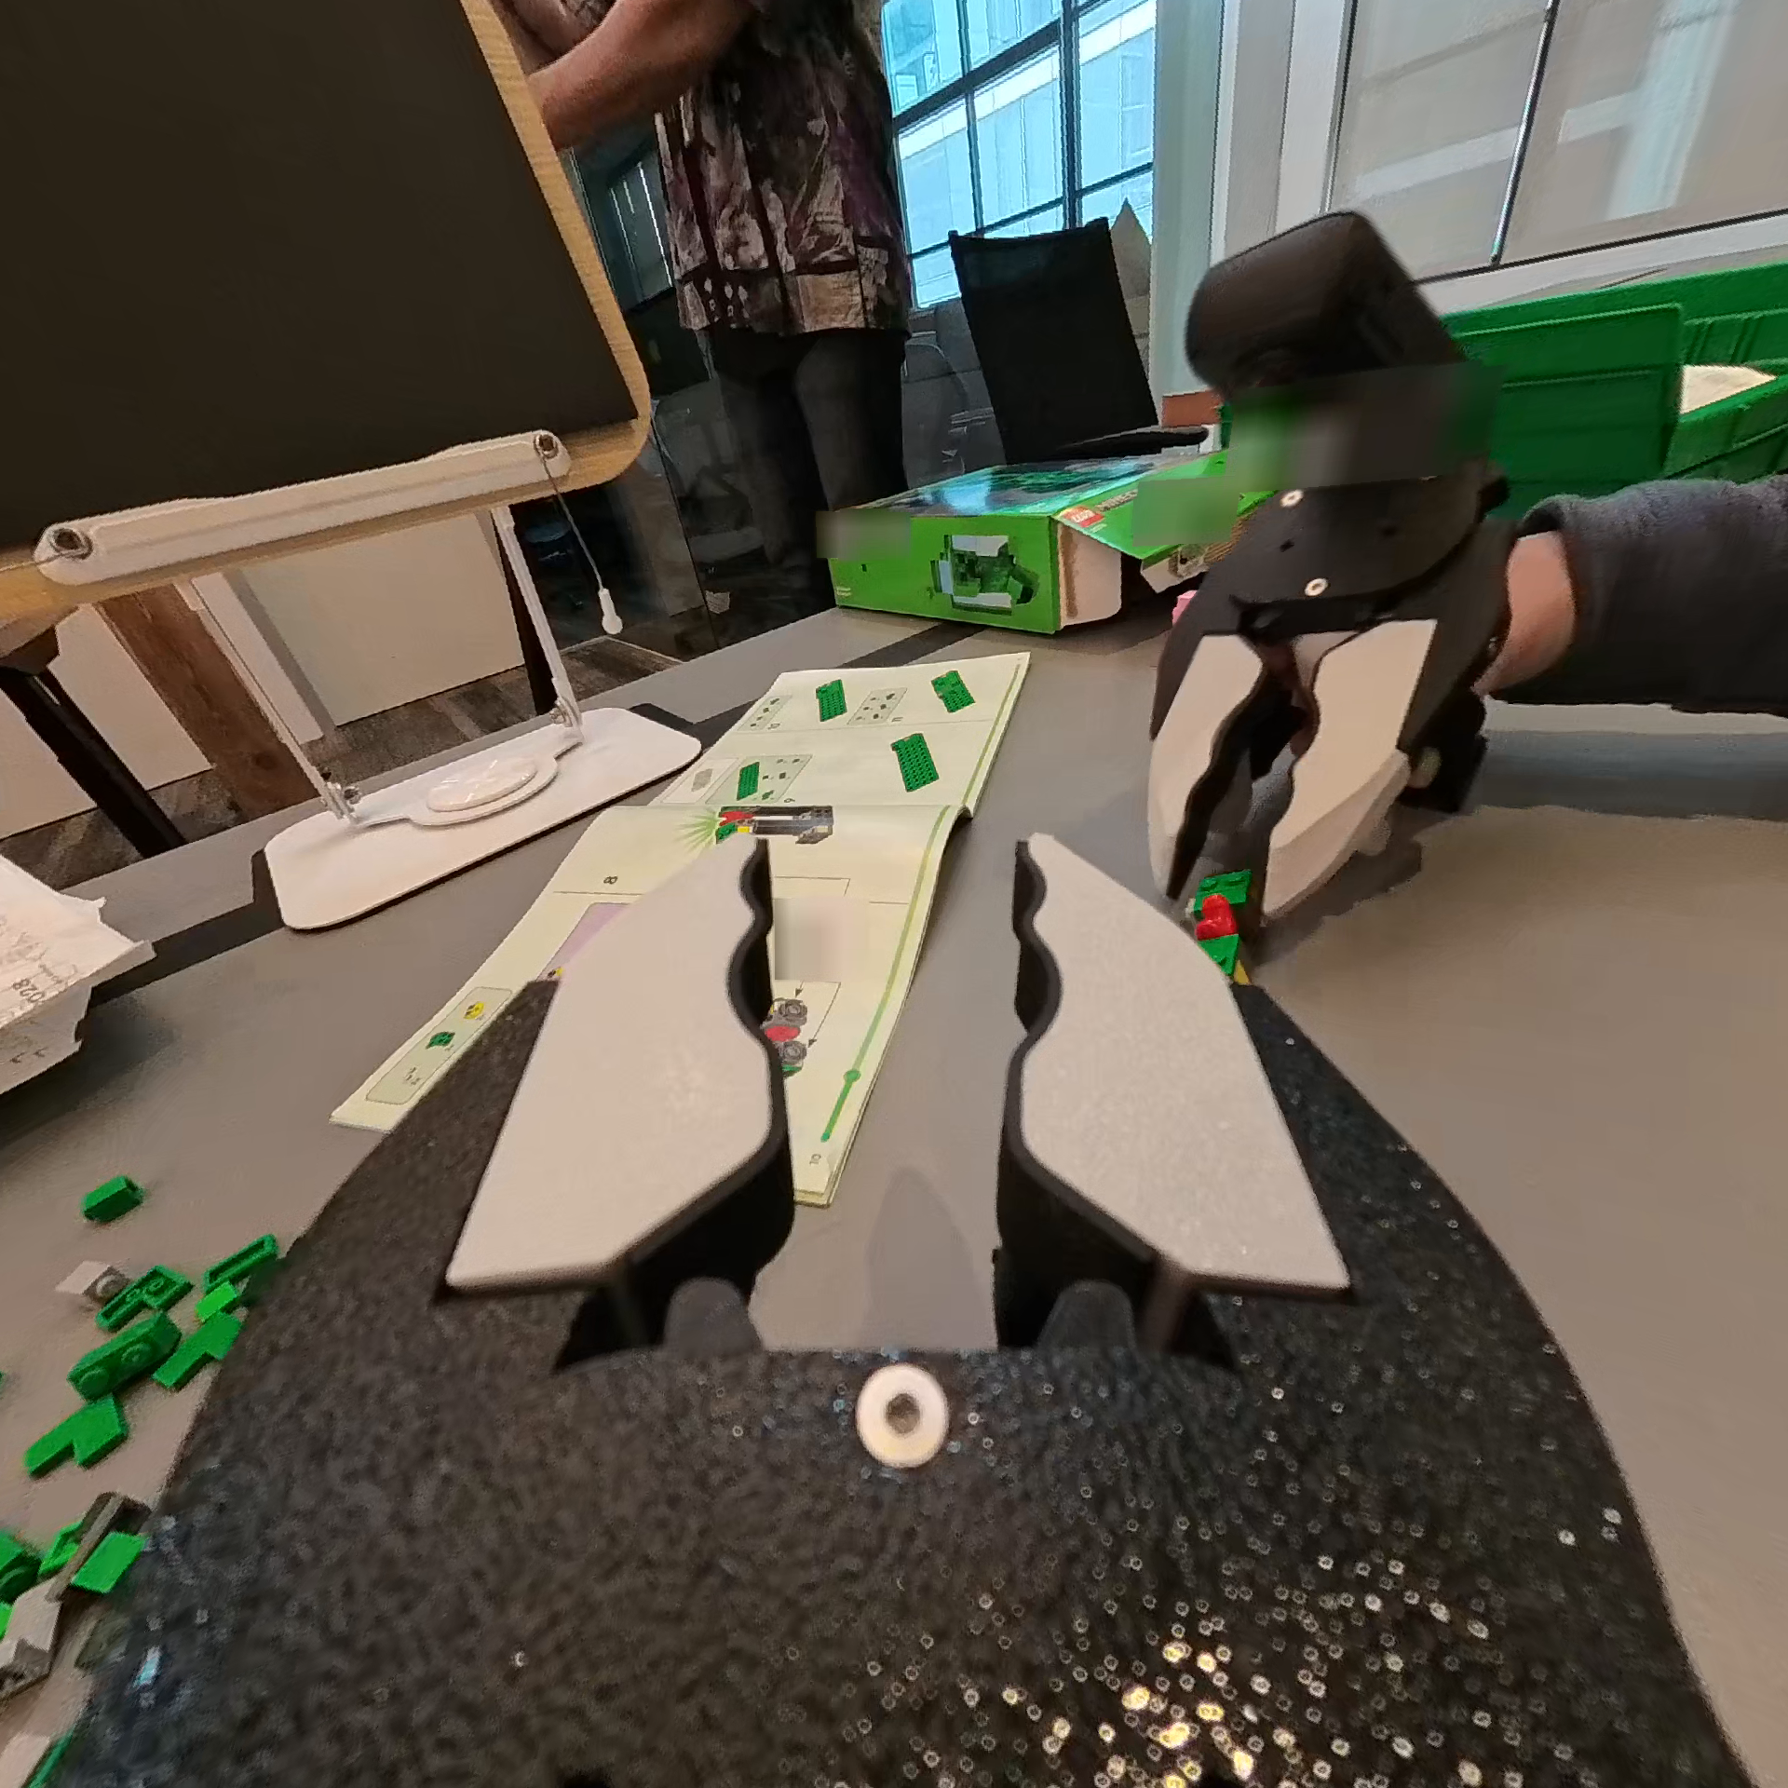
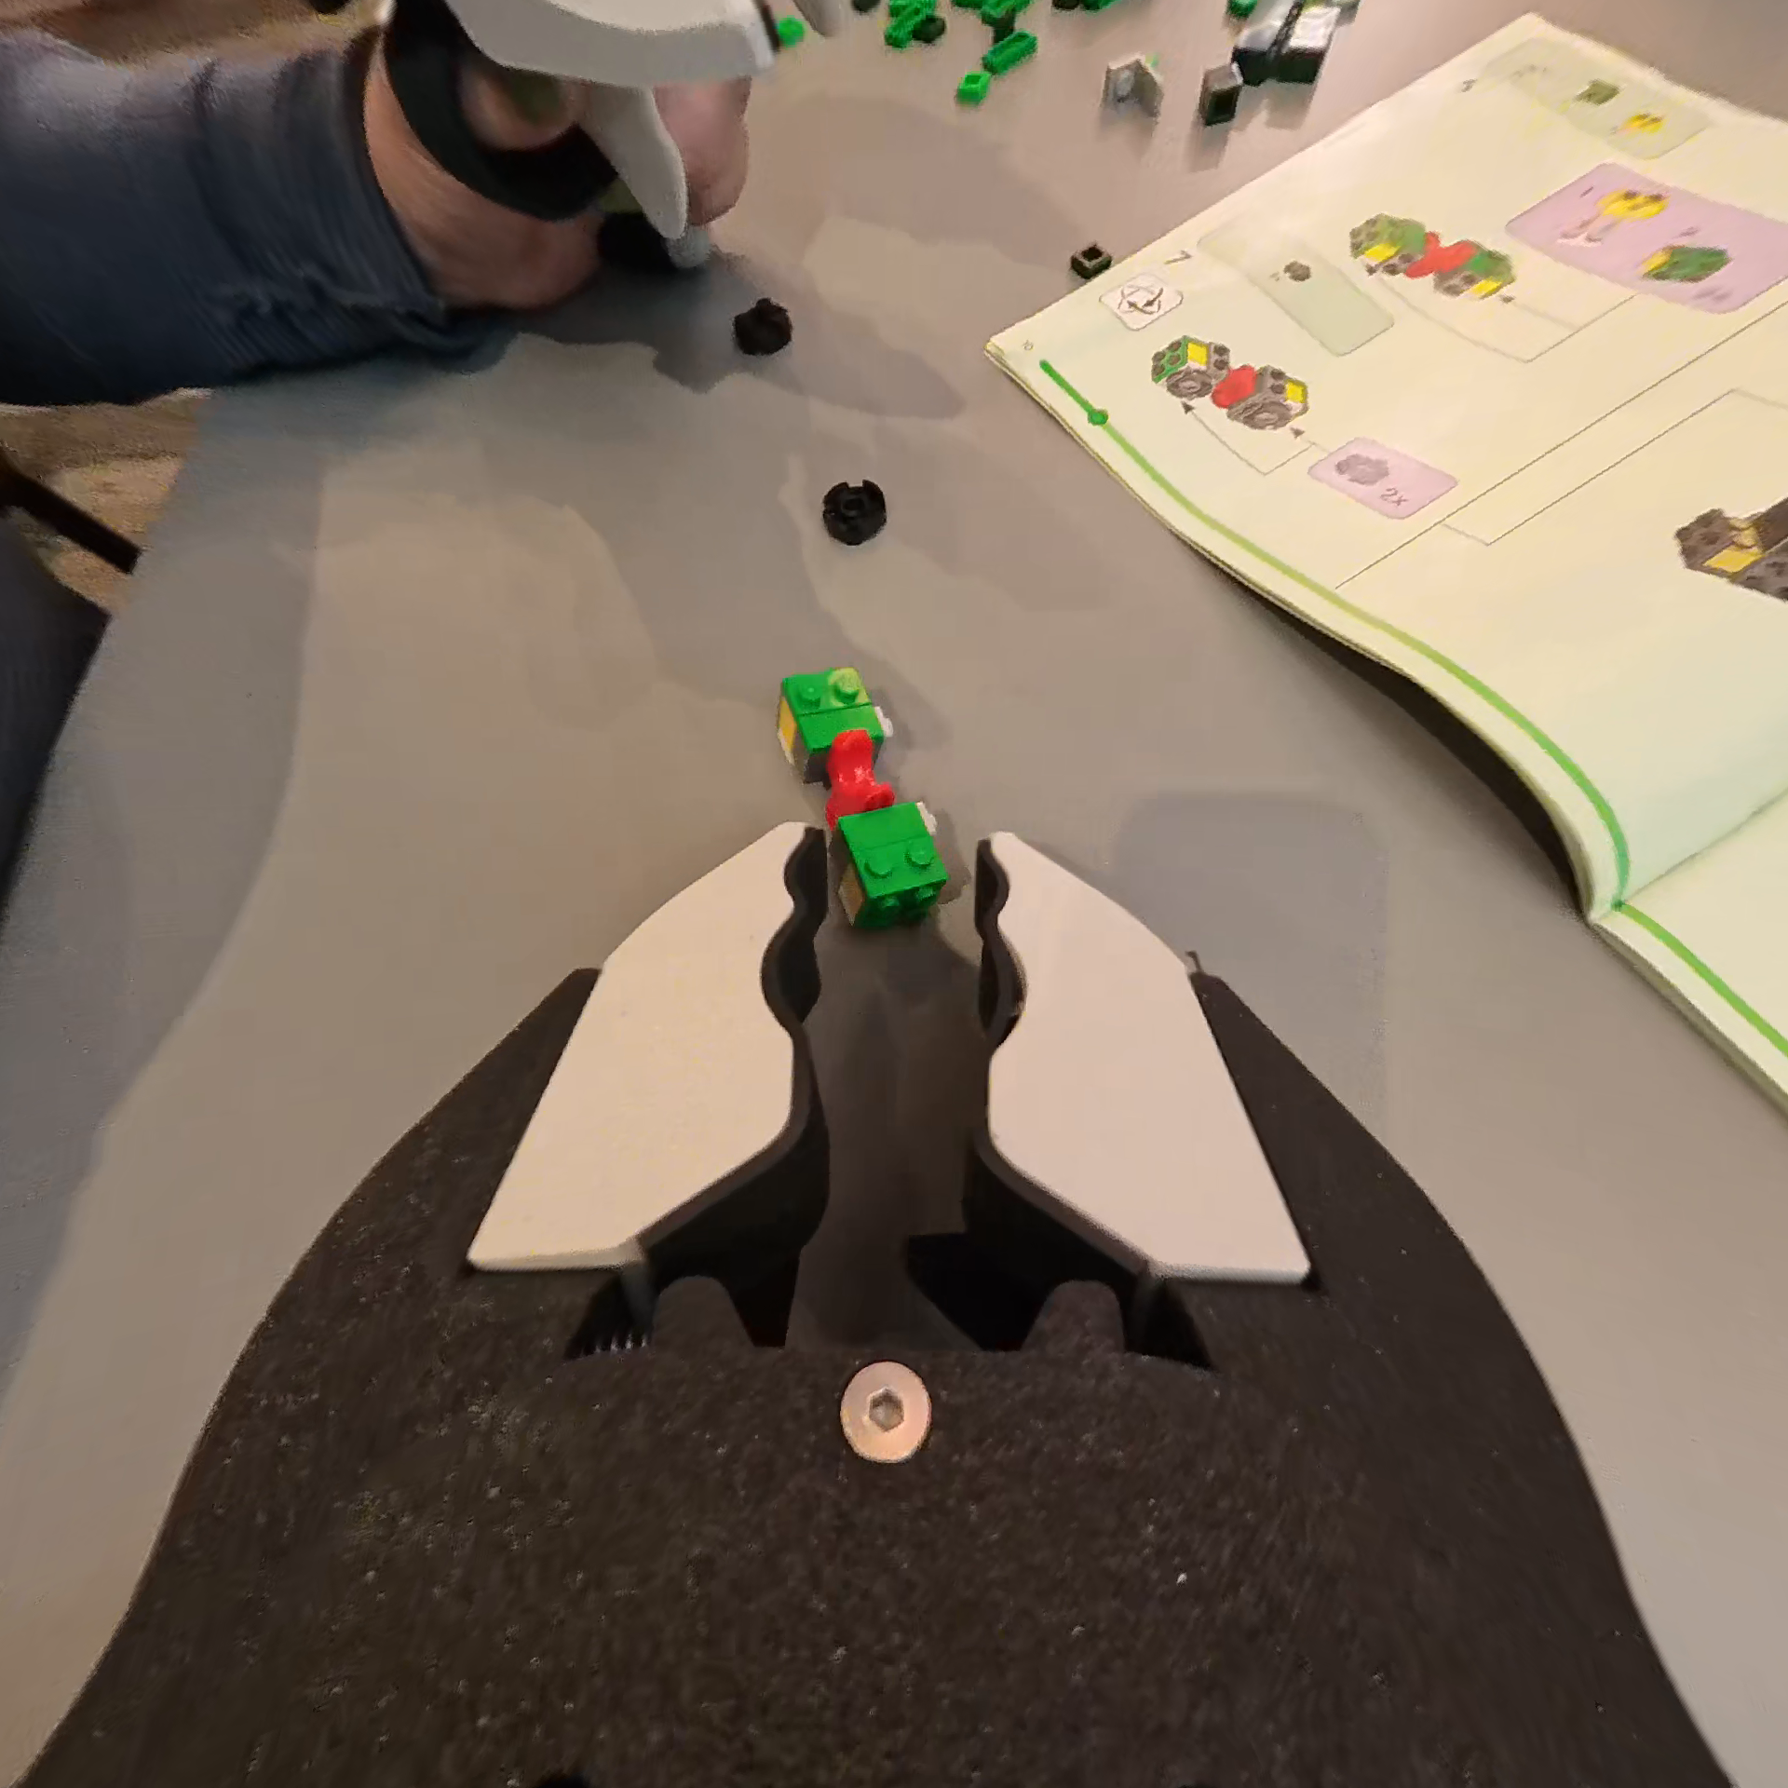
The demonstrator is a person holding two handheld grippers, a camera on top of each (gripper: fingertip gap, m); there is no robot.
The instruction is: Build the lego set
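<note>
A grey table point(image 2: 406, 774) was shown, on which an open booklet point(image 2: 1451, 464) lay at the right. The lego model point(image 2: 861, 793), two green blocks joined by a red piece, rested on the table. The right gripper point(image 2: 885, 851) was held low with its fingers parted around the model's near block; contact could not be told. Two black round pieces point(image 2: 853, 511) lay farther off, apart from the model. The left gripper point(image 1: 890, 871) was seen wide open and empty above the booklet. Loose green bricks point(image 1: 145, 1345) were scattered at the near left. Beyond the table, a green box point(image 1: 958, 566), a white stand point(image 1: 464, 813), a standing person point(image 1: 784, 193) and windows point(image 1: 1016, 116) were visible.
</note>
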